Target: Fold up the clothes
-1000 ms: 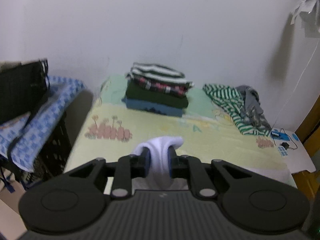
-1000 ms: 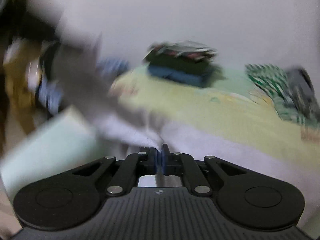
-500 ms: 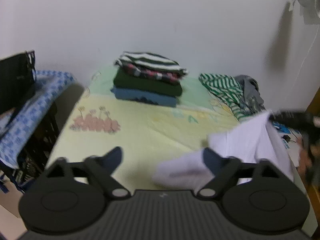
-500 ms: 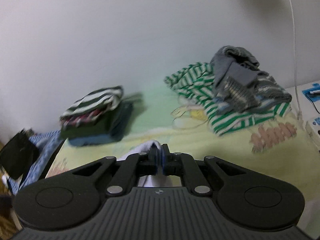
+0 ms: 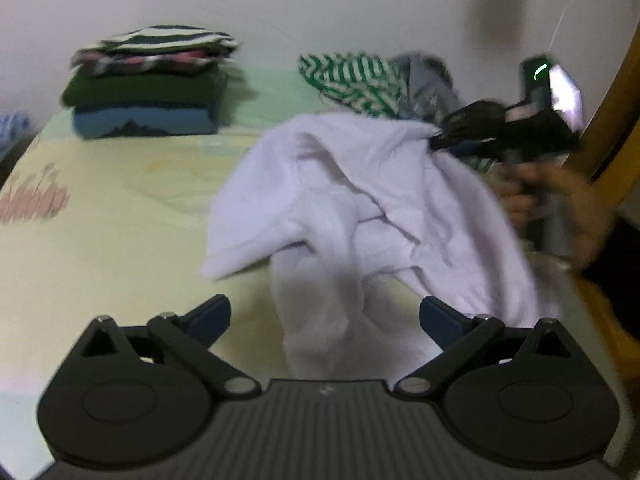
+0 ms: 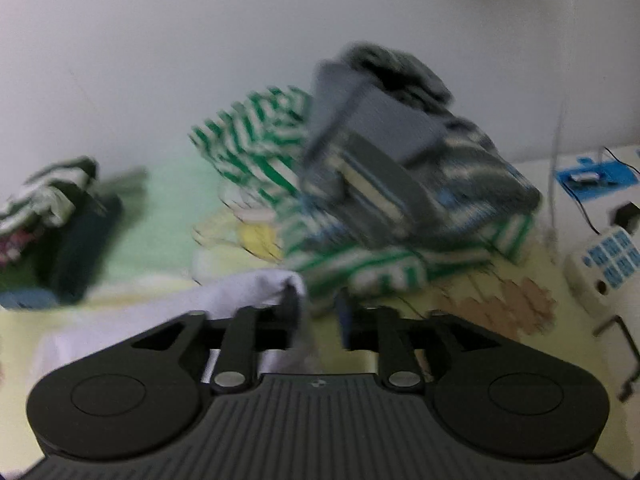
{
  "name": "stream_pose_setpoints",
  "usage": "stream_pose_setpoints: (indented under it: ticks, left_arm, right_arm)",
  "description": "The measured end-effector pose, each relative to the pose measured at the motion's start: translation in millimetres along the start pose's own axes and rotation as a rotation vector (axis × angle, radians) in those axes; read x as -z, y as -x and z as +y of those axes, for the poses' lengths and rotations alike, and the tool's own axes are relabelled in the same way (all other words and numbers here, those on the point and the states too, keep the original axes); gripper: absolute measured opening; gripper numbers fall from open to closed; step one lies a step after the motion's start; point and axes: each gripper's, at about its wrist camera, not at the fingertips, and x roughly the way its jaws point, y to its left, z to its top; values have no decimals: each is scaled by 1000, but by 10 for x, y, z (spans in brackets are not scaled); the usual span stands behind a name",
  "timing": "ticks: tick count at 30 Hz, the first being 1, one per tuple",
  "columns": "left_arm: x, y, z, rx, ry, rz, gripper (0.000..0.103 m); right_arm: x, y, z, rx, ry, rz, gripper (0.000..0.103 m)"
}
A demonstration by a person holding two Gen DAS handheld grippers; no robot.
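Note:
A white garment (image 5: 360, 200) lies crumpled on the pale yellow-green bed sheet (image 5: 100, 208). My left gripper (image 5: 325, 316) stands wide open low over the garment's near end, and the cloth runs between its fingers without touching the pads. In the left wrist view a hand (image 5: 560, 200) holds my right gripper (image 5: 460, 136) at the garment's far right corner. In the right wrist view the right gripper (image 6: 318, 306) has its jaws opening. The white cloth (image 6: 248, 292) drapes against its left finger (image 6: 290, 304), and the pads are not pressing on it.
A stack of folded clothes (image 5: 148, 84) sits at the back left of the bed. A green-striped garment (image 6: 256, 140) and a grey one (image 6: 392, 152) lie heaped at the back right. A white side table (image 6: 580, 320) holds a power strip (image 6: 600, 264). A wooden frame (image 5: 616, 120) stands on the right.
My left gripper let go of the white garment, opened wide and dropped lower. My right gripper carried its corner to the right, and its jaws have parted. The garment now lies spread on the bed.

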Motion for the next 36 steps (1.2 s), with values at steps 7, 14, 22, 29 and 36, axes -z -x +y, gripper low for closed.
stream_pose_setpoints:
  ticks: [7, 14, 22, 29, 36]
  left_arm:
    - [-164, -211, 287, 5, 108, 52, 10]
    - [-366, 15, 466, -94, 113, -26, 10]
    - [-484, 293, 762, -130, 144, -79, 7]
    - [-603, 673, 1160, -193, 130, -127, 7]
    - [-713, 947, 1629, -241, 118, -128, 7]
  right_arm:
    - [395, 883, -459, -271, 32, 67, 70]
    - [1348, 1499, -211, -314, 288, 197, 76]
    - [1558, 1392, -176, -172, 259, 147, 24]
    - [1094, 1911, -558, -627, -194, 188, 21]
    - [1273, 2162, -747, -688, -323, 305, 23]
